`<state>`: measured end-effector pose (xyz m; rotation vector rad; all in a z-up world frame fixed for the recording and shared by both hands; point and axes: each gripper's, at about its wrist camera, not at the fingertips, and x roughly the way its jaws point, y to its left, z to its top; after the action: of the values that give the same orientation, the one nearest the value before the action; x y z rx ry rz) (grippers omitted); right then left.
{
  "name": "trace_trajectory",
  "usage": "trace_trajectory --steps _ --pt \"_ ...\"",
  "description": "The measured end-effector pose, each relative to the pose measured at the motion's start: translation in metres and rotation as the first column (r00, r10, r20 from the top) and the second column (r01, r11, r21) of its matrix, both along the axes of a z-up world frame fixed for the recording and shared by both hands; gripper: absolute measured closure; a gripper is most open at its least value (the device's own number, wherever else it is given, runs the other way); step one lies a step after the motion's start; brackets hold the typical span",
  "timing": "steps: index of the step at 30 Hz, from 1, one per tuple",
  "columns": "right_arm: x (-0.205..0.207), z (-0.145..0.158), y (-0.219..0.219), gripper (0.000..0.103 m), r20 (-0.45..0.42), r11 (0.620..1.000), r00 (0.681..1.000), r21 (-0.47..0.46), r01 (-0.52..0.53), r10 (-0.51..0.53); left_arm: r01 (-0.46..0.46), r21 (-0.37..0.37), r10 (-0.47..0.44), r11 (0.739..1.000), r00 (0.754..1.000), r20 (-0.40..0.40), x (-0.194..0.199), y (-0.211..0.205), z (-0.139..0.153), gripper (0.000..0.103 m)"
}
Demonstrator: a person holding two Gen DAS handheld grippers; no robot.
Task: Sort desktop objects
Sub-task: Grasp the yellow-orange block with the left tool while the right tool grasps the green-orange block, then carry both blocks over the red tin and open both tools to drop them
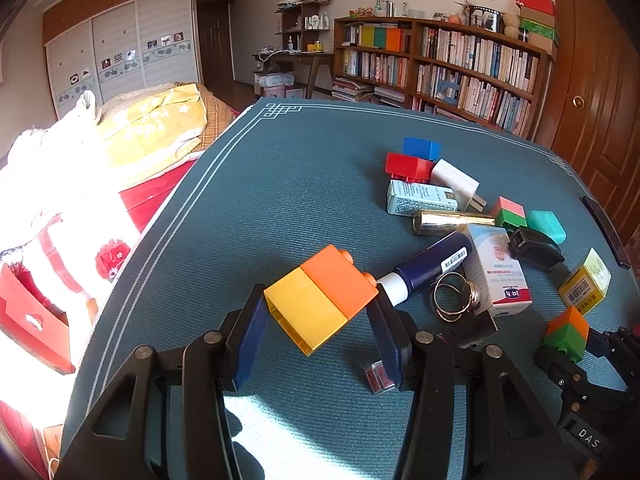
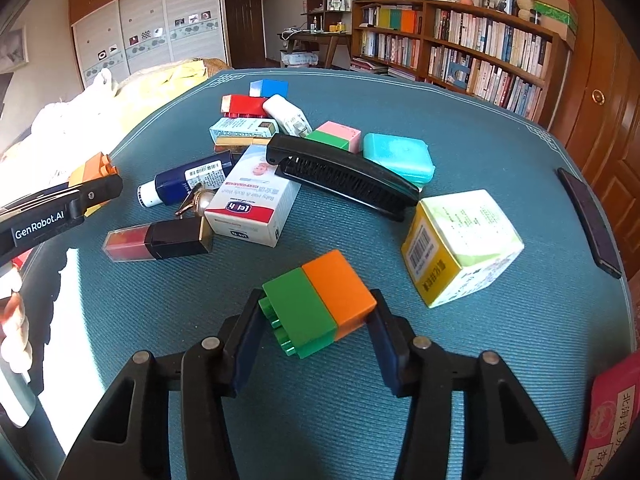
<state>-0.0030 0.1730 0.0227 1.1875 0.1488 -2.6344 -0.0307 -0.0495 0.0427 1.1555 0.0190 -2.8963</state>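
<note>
Gripping yellow-orange block (image 1: pixel 320 298) in left gripper (image 1: pixel 318 320), fingers clamped on both sides, lifted over desk (image 1: pixel 280 184). Right gripper (image 2: pixel 316 320) fingers pinching green-orange block (image 2: pixel 320 300) too. Rest of clutter at 12 o'clock: black comb (image 2: pixel 344 178), teal case (image 2: pixel 398 158), yellow box (image 2: pixel 460 246).

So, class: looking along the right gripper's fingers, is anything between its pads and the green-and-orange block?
Nothing visible. The green-and-orange block sits directly between the right gripper pads, which look pressed against its two sides. The yellow carton and black comb lie beyond it, apart.
</note>
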Motion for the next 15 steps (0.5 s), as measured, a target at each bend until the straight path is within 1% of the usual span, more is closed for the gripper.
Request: trace_trajectory --steps 7,15 --pt "0.011 0.015 0.009 0.048 -0.03 0.999 0.999 -0.041 0.012 -0.013 0.021 -0.003 -0.021 1.0 1.0 -0.007 0.008 0.01 0.004 0.05" --pt "0.034 0.038 0.029 0.048 -0.085 0.996 0.995 -0.079 0.036 -0.043 0.088 -0.008 -0.088 0.996 0.996 -0.027 0.023 0.036 0.014 0.05"
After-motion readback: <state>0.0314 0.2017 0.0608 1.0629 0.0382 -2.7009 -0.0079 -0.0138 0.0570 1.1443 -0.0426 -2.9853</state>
